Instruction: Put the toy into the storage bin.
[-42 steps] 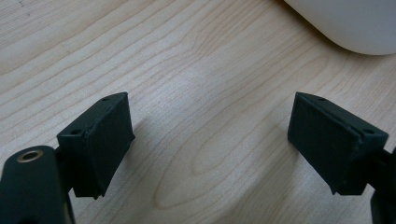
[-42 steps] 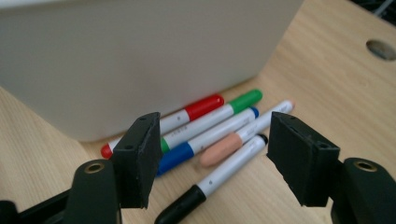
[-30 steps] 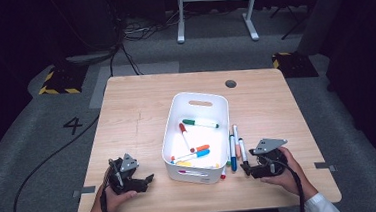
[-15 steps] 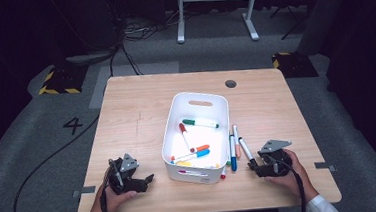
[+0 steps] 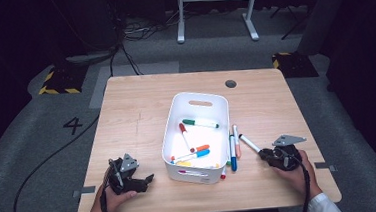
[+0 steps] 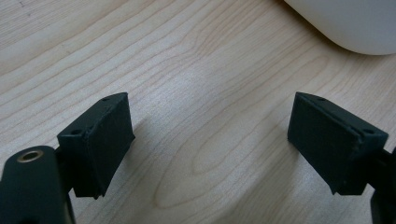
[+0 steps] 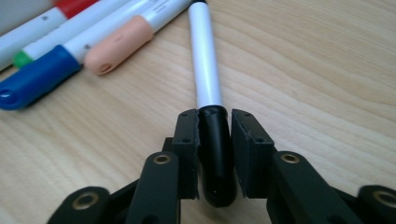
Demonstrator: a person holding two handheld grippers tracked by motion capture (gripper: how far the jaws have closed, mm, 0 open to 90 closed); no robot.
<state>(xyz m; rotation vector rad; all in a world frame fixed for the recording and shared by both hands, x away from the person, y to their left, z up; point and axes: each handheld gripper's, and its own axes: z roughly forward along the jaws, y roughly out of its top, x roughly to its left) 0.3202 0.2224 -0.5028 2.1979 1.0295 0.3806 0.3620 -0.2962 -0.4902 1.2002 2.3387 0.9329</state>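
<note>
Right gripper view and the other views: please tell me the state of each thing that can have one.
Right gripper: jaws just closed, shut on the black cap of the white black-capped marker, which lies on the table.
Left gripper: open, nothing between its jaws.
White plastic bin: upright, open at the top, markers inside.
Blue-capped marker: capped, lying flat.
Peach-capped marker: capped, lying flat.

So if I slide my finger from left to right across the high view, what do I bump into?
Left gripper → white plastic bin → blue-capped marker → black-capped white marker → right gripper.
</note>
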